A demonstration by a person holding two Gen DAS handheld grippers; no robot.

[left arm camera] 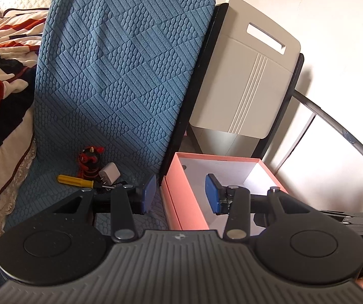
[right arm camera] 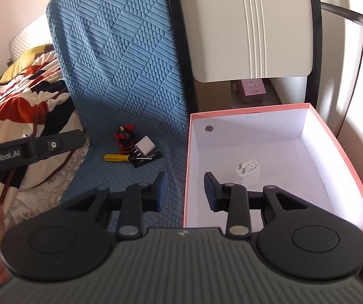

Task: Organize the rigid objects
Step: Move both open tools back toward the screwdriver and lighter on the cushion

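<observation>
— Closest in, what are the tongs doing?

— The left gripper (left arm camera: 180, 195) is released, its blue pads apart with nothing between them. The right gripper (right arm camera: 185, 190) also shows a gap between its pads, narrower, and grasps nothing.

— Where do they sit?

— Each straddles the near left wall of the pink box (right arm camera: 247, 108): one pad over the blue cover (right arm camera: 120, 63), the other over the box's white inside.

— What's in the box?

— A white charger (right arm camera: 247, 168) lies on its floor, just beyond the right gripper's pad.

— And outside?

— On the cover, left of the box, a small heap: a yellow-handled screwdriver (right arm camera: 115, 157), a second white plug (right arm camera: 144, 147), a flat black piece (right arm camera: 148, 159) touching it, and a red-and-black item (right arm camera: 125, 135) behind. I can't tell what that last one is.
</observation>
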